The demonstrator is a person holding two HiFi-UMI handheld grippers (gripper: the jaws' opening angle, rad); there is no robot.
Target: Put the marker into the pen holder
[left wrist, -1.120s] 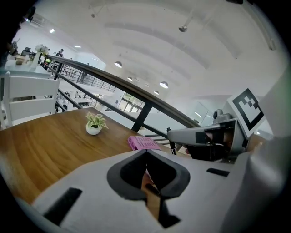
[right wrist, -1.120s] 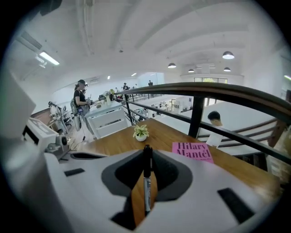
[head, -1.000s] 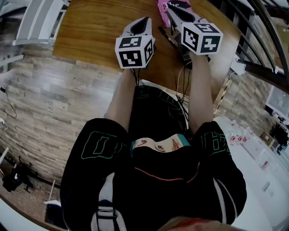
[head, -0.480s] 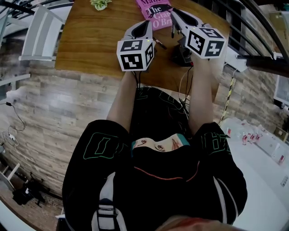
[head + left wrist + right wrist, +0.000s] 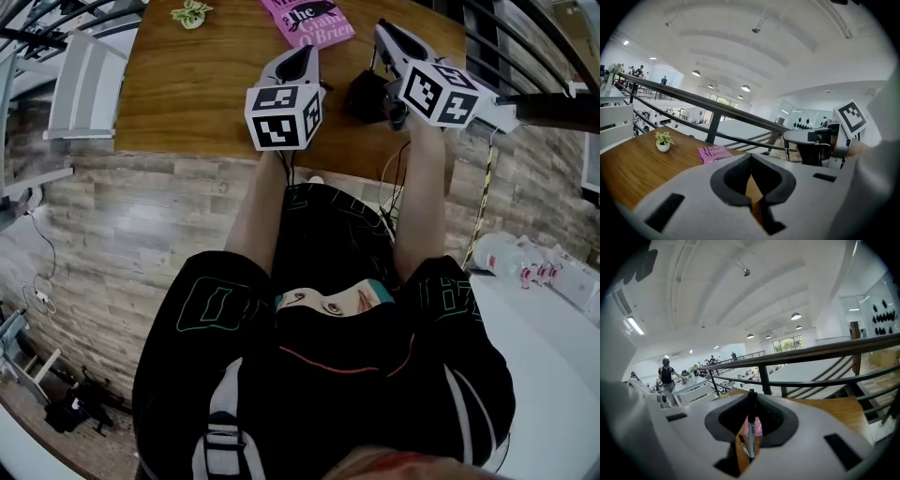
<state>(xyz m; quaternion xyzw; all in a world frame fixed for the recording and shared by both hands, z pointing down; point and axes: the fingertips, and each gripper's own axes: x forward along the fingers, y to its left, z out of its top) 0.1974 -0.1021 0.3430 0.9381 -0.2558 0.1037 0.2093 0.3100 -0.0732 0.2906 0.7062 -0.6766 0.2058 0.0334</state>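
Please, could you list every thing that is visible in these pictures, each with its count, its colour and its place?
wooden table: one, brown, in front of the person
pink book: one, pink with dark print, far side of the table
small potted plant: one, green leaves in a white pot, far left of the table
black pen holder: one, black, on the table next to the right tongs
marker with black cap: one, pale body, upright between the right tongs' jaws
metal railing: one, black, beyond the table
black shirt: one, black with green print, on the person
left tongs: one, grey, shut and empty, over the table
right tongs: one, grey, shut on the marker
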